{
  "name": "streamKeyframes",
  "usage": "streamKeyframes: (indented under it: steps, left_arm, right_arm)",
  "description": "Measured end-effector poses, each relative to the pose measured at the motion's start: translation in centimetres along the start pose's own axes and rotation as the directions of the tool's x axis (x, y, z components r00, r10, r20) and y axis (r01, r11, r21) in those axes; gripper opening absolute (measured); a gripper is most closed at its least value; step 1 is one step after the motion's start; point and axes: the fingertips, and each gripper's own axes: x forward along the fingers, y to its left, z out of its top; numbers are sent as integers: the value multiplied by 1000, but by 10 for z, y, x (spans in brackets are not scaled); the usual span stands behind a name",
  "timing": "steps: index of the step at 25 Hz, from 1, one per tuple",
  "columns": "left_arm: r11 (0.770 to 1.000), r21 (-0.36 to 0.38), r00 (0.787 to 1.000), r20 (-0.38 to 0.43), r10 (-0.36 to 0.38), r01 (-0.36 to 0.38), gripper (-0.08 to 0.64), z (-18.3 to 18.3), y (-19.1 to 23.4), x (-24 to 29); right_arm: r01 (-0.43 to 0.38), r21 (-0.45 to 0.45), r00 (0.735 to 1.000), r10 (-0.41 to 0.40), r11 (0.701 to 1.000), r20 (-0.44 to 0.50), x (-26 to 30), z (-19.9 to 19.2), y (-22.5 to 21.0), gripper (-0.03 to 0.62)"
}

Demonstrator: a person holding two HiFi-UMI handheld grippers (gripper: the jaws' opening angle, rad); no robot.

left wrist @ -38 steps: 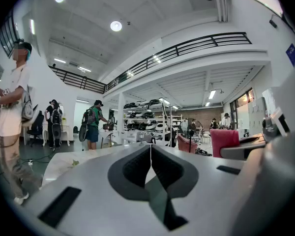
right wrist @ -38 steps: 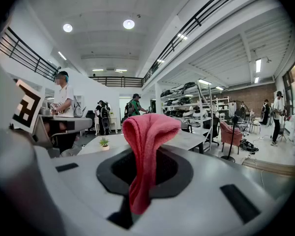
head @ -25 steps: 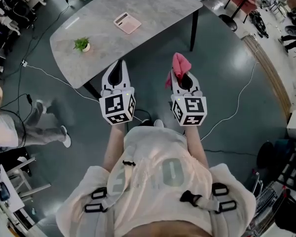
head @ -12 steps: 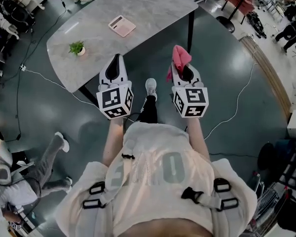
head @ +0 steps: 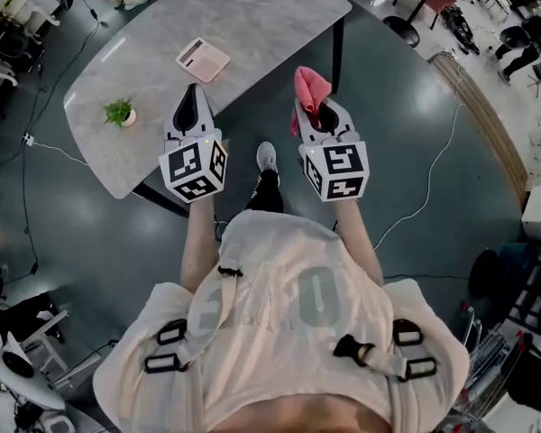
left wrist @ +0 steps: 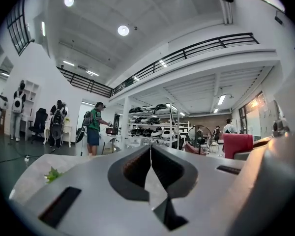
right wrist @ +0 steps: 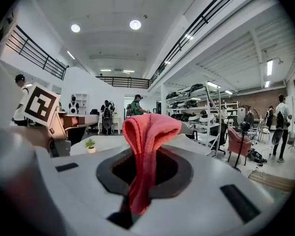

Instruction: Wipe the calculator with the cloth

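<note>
The left gripper point(left wrist: 150, 150) is holding its jaws together on nothing, while the right gripper point(right wrist: 146, 154) is pinching a pink cloth point(right wrist: 150, 127). Only the head view is showing the calculator point(head: 203, 59), lying on the grey table point(head: 261, 16) near a potted plant point(head: 119, 113); the gripper views are taking in shelving point(left wrist: 155, 124) and bystanders point(left wrist: 93, 127) beyond.

Head view looks steeply down; gripper views look level along their jaws; all share the plant point(head: 119, 113).

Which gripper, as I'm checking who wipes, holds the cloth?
The right gripper: its jaws pinch the pink cloth; the left gripper is shut on nothing.
</note>
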Motion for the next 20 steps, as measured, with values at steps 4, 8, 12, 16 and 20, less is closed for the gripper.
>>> streamKeyframes:
  steps: [4,8,12,16,20]
  left_arm:
    - [1000,-9,1000,-1,15,-15,21,7,16,48]
    - [999,-27,999,-4,43,-43,21,9,36,91]
    - [995,-37,996,-5,93,-94,21,7,61,134]
    - [985,-45,986,-5,164,-164,21,6,100,177]
    - [974,-34,974,3,225,-225,21,10,136,220]
  right_arm:
    - [-2,-2,1000,2,1000,-24,46,12,-21,54]
    - [-17,-7,999,17,1000,-38,95,29,-39,54]
    - [-58,-10,997,57,998,-57,155,40,-50,54]
    - [-116,0,991,116,993,-69,227,50,-56,54]
    - [-195,7,979,195,981,-54,299,66,-50,54]
